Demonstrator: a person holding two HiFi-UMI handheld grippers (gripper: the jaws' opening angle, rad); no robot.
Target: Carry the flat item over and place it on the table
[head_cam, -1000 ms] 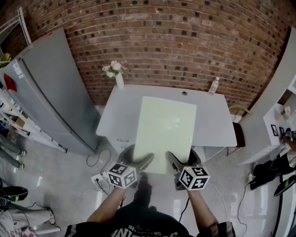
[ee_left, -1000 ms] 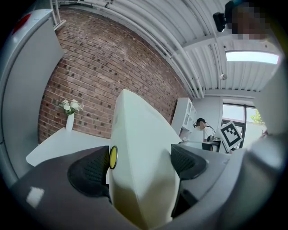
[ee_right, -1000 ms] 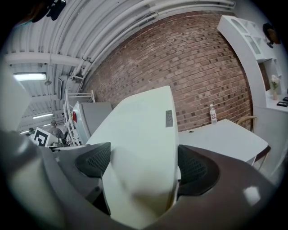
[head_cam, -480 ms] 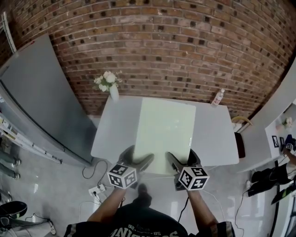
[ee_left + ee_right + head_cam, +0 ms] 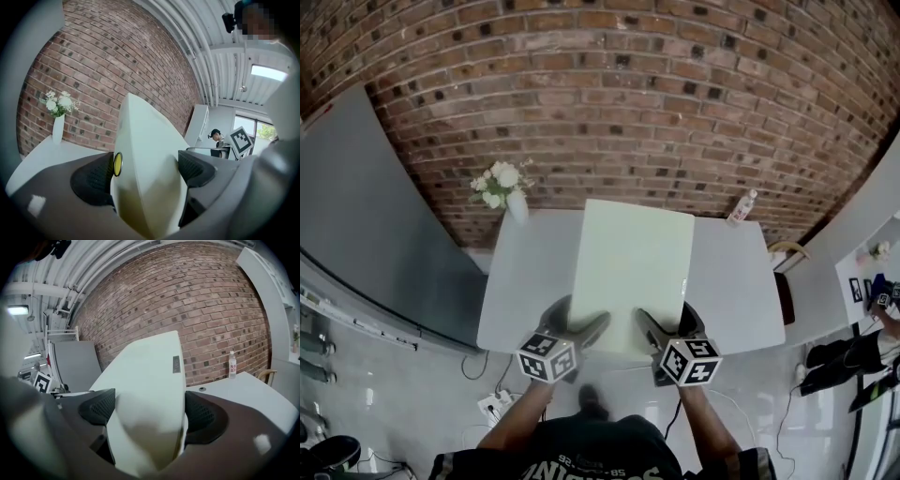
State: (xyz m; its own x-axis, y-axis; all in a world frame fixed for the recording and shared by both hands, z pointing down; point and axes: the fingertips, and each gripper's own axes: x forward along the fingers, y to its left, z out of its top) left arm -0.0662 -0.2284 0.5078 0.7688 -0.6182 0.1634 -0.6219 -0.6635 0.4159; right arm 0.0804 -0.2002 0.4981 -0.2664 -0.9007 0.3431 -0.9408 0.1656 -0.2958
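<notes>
A large pale green flat board is held level above the white table, its far edge reaching toward the brick wall. My left gripper is shut on the board's near left edge, and my right gripper is shut on its near right edge. In the left gripper view the board fills the gap between the dark pads. The right gripper view shows the same board clamped between that gripper's pads, with a small grey label near its far edge.
A white vase of flowers stands at the table's far left corner. A small bottle stands at its far right corner. A grey cabinet rises to the left. A white shelf unit is at the right. Cables lie on the floor.
The table, vase and brick wall have come closer and lower in the head view. The board now hangs over the table's middle. Both grippers keep the same hold on it.
</notes>
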